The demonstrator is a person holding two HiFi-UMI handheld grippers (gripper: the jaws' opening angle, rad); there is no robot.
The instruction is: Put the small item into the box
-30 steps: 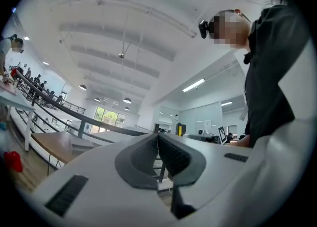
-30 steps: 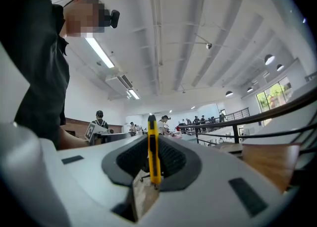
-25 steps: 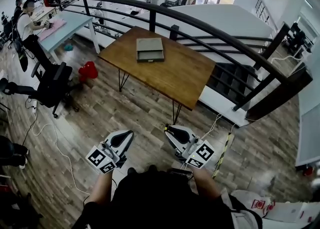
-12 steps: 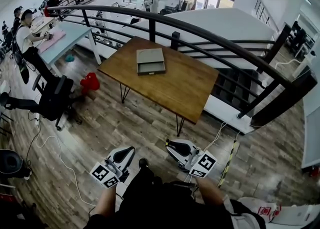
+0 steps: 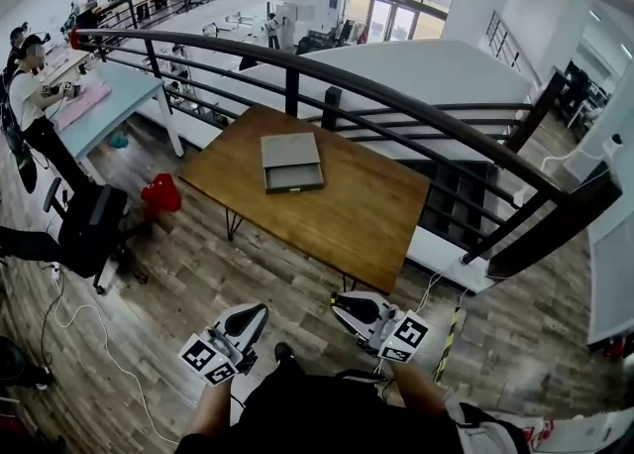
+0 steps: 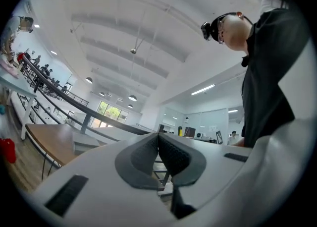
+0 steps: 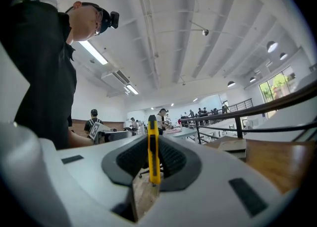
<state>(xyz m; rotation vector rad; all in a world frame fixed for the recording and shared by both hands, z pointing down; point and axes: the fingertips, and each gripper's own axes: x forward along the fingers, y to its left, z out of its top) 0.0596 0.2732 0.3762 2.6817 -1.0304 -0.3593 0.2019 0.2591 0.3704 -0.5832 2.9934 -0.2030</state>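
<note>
The flat grey box (image 5: 291, 162) lies with its drawer part pulled out on the wooden table (image 5: 365, 227), well ahead of both grippers. My right gripper (image 5: 348, 305) is held low near my body and is shut on a thin yellow utility knife (image 7: 153, 146), which stands upright between its dark pads (image 7: 171, 160). My left gripper (image 5: 248, 322) is beside it, with its jaws shut together and nothing between them (image 6: 158, 144). The box (image 6: 88, 141) appears far off at the left in the left gripper view, and the box (image 7: 231, 144) at the right in the right gripper view.
A black metal railing (image 5: 416, 115) runs behind the table. An office chair (image 5: 84, 229) and a red object (image 5: 161, 195) stand on the wood floor at the left. People sit at a light blue desk (image 5: 94, 105) far left. Cables (image 5: 74, 318) lie on the floor.
I have walked a little nearer the table, and the view has lifted towards the far windows. Both grippers sit lower in the head view, still shut as before.
</note>
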